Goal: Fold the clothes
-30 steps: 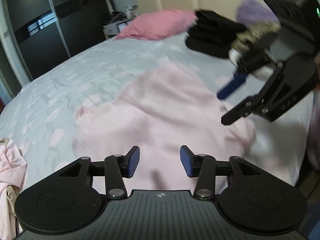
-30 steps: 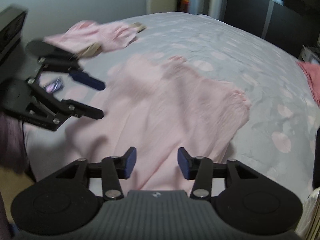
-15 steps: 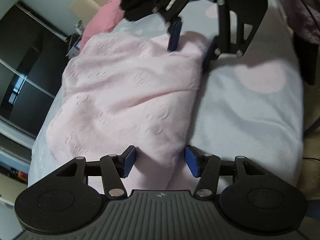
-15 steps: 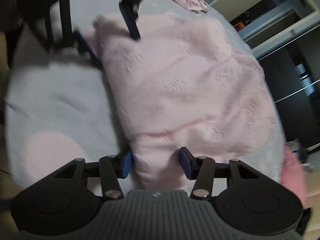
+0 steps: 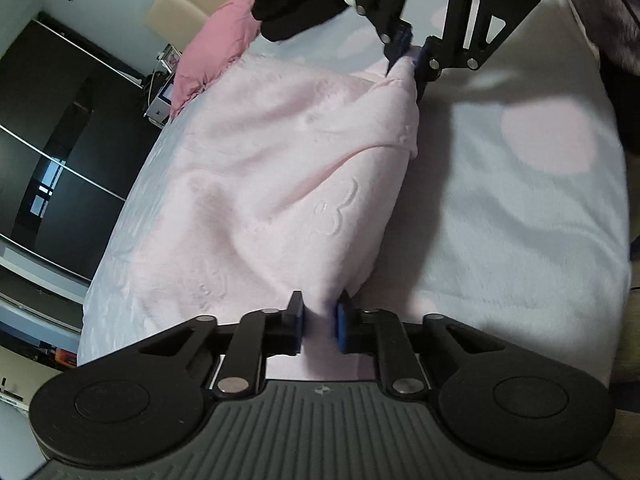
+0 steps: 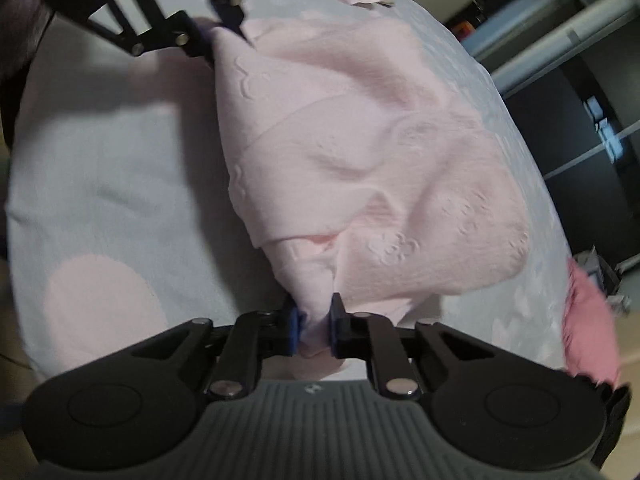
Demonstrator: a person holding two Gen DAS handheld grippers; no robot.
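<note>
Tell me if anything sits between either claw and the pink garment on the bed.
Nothing visible does. The left claw is closing with the pink garment bunched between its pads at one corner, and the right claw is closing on the other corner. The bedspread beside them is bare.

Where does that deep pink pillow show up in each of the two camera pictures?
Left wrist view: the deep pink pillow lies upper left, beside the black clothes pile.
Right wrist view: it sits at the far right edge, low down.
Shared landmark: the pale pink textured garment, filling the middle of both.
</note>
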